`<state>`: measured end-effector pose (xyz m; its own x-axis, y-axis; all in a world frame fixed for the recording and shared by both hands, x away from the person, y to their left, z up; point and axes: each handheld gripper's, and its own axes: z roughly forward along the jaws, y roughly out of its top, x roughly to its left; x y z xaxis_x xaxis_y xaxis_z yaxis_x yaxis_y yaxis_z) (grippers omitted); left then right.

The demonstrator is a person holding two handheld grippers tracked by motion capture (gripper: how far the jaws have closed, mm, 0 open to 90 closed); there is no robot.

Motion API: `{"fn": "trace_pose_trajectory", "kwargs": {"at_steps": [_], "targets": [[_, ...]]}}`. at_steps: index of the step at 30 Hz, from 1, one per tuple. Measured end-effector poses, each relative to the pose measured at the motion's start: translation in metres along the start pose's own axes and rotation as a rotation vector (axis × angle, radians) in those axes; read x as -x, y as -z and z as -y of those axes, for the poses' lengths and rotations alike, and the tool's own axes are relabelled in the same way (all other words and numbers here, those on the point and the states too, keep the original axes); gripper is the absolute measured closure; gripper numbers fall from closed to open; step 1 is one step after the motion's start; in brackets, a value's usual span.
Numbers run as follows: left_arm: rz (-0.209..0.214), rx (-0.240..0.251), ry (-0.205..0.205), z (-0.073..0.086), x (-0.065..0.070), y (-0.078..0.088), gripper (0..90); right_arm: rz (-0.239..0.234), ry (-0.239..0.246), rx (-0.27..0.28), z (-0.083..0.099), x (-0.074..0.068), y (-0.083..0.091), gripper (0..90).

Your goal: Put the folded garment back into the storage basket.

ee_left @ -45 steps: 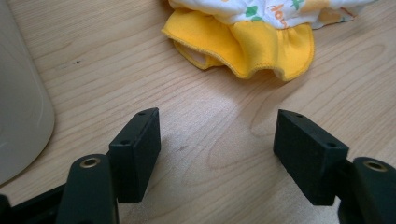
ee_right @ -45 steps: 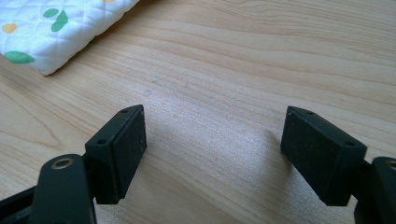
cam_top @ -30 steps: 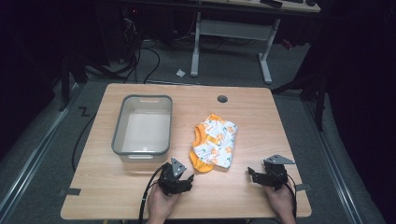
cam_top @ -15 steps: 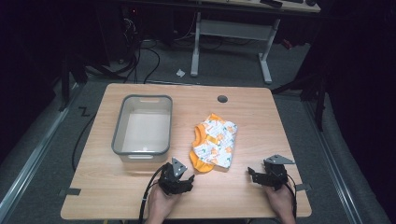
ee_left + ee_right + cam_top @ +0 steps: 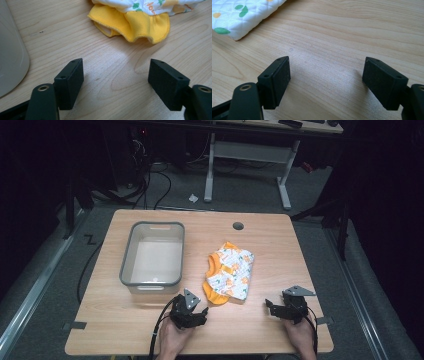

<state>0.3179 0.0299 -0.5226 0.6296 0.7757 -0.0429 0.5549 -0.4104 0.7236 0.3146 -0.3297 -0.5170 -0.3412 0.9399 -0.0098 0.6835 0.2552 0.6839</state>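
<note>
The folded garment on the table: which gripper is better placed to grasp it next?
Probably the left gripper. It sits close to the garment, facing its yellow hem, jaws open and empty. The right gripper is farther off, beside the garment's corner.

1. the high view looked forward and down from above the person's side, taking in the whole table [image 5: 125, 330].
2. the left gripper view sat low and close over the wood, facing the garment [image 5: 135, 25] and its yellow hem.
3. the right gripper view, equally low, shared that garment's quilted edge.
</note>
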Motion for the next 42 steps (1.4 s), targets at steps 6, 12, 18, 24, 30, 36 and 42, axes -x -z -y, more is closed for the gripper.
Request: {"fn": "trace_pose_trajectory", "kwargs": {"at_steps": [6, 12, 18, 24, 30, 36, 42], "targets": [[0.003, -0.01, 0.006, -0.001, 0.0, 0.0, 27.4, -0.001, 0.001, 0.0, 0.0, 0.0, 0.0, 22.8], [0.025, -0.001, 0.024, -0.002, 0.0, 0.002, 27.1, -0.001, 0.002, 0.0, 0.0, 0.0, 0.0, 22.8], [0.047, 0.036, 0.038, -0.009, 0.003, 0.006, 26.5, -0.003, 0.003, -0.001, 0.0, 0.0, 0.0, 22.8], [0.066, 0.047, 0.038, -0.014, 0.004, 0.01, 25.0, -0.003, 0.002, -0.001, 0.0, 0.0, 0.0, 22.8], [0.094, 0.039, 0.033, -0.015, 0.005, 0.011, 26.5, -0.001, 0.003, 0.0, 0.0, 0.0, 0.0, 22.7], [0.11, 0.049, 0.031, -0.021, 0.007, 0.019, 26.5, -0.002, 0.003, -0.001, 0.0, 0.0, 0.0, 22.8], [0.153, 0.045, 0.035, -0.033, 0.012, 0.022, 26.6, -0.002, 0.004, -0.001, 0.0, 0.0, 0.0, 22.7]]}}
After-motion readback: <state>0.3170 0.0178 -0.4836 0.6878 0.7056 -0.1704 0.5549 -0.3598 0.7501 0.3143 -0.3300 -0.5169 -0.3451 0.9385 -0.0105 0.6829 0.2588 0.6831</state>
